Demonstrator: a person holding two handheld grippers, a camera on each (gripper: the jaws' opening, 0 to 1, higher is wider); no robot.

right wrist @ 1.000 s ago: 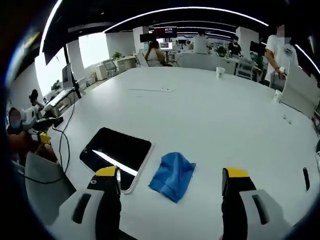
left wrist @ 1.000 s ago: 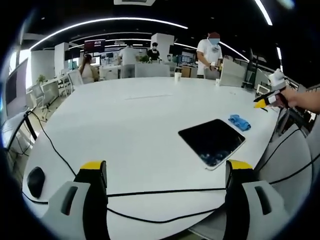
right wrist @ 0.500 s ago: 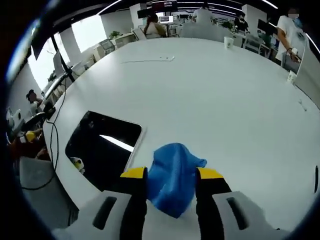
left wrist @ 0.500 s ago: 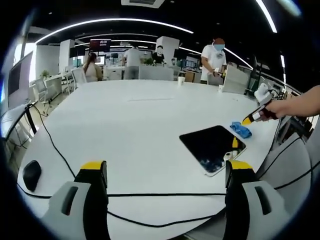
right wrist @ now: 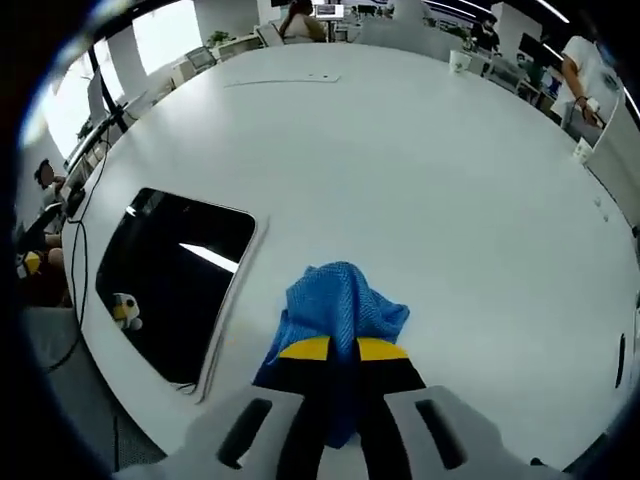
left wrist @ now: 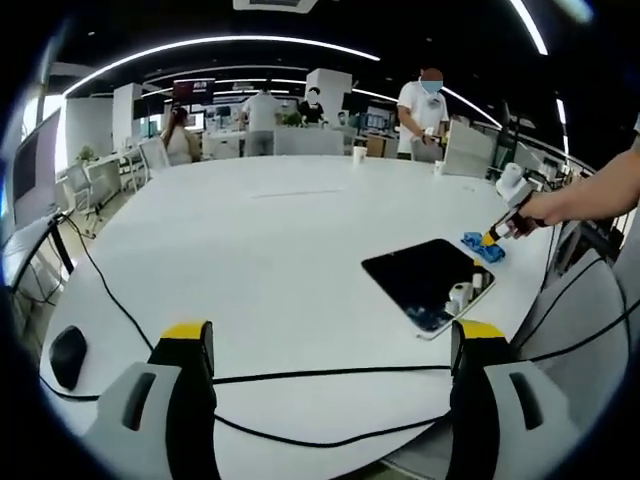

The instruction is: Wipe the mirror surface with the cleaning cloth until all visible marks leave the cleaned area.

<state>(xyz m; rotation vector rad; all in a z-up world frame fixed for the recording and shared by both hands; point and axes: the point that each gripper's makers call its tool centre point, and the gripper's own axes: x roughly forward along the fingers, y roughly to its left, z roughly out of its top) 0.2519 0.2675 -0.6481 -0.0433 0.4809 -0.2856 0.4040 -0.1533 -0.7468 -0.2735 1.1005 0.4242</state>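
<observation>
At a wide white table (left wrist: 260, 260) in an open-plan office, the right gripper (right wrist: 342, 350) pinches a crumpled blue cloth (right wrist: 338, 310), its yellow-tipped jaws pressed together on the cloth's near edge. The cloth lies on the tabletop just beside the mirror (right wrist: 170, 280), a dark rounded rectangle with a pale rim lying flat near the table's edge, and does not touch the glass. A bright ceiling light strip and a small pale shape show reflected in the mirror's surface.

In the left gripper view, the left gripper (left wrist: 325, 345) hangs over the near edge of the table with its jaws spread wide and nothing between them, well apart from the mirror (left wrist: 430, 282). A black cable (left wrist: 300, 378) runs across the table between its jaws. Beyond the mirror a person's hand (left wrist: 535, 208) reaches in with the right gripper down on the cloth (left wrist: 482, 245). Several people (left wrist: 420, 110) stand or sit at the far side of the room.
</observation>
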